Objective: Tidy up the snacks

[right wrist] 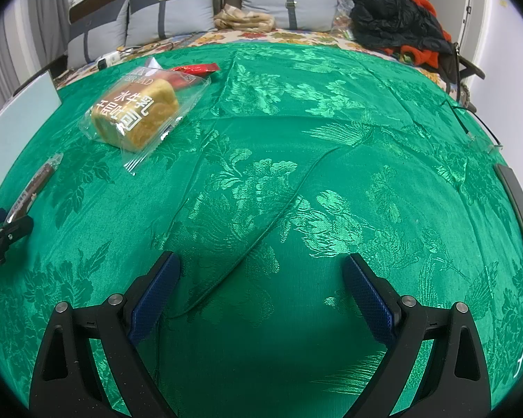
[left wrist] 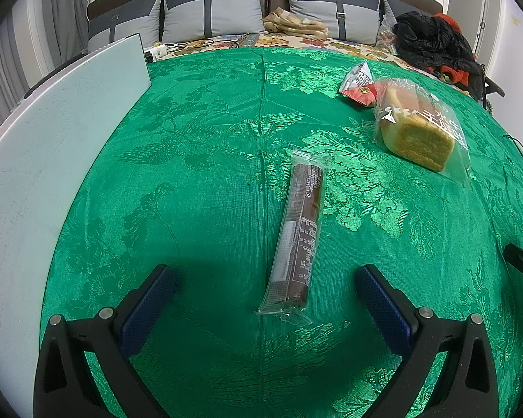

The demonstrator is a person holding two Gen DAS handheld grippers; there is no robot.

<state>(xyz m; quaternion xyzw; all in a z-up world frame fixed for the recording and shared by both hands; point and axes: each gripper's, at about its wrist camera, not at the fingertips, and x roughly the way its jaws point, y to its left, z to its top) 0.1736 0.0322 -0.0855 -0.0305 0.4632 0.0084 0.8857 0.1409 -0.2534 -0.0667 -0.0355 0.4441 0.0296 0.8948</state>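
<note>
A long brown snack stick (left wrist: pixel 300 233) in a clear wrapper lies lengthwise on the green cloth, its near end between my left gripper's fingers. My left gripper (left wrist: pixel 265 275) is open and hovers just above it without touching. A loaf of toast bread (left wrist: pixel 416 129) in a clear bag lies at the right rear, with a red and silver snack packet (left wrist: pixel 361 83) behind it. My right gripper (right wrist: pixel 261 268) is open over bare green cloth. In the right wrist view the bread (right wrist: pixel 137 116) and red packet (right wrist: pixel 193 69) lie at the far left, and the snack stick (right wrist: pixel 35 183) sits at the left edge.
A pale grey board (left wrist: pixel 52 139) covers the table's left side. Green patterned cloth (right wrist: pixel 331 139) spreads over the table with a fold running across it. A sofa with grey cushions (left wrist: pixel 212 14) and a heap of dark clothes (left wrist: pixel 432 41) stands behind. A dark device (right wrist: pixel 516 191) lies at the right edge.
</note>
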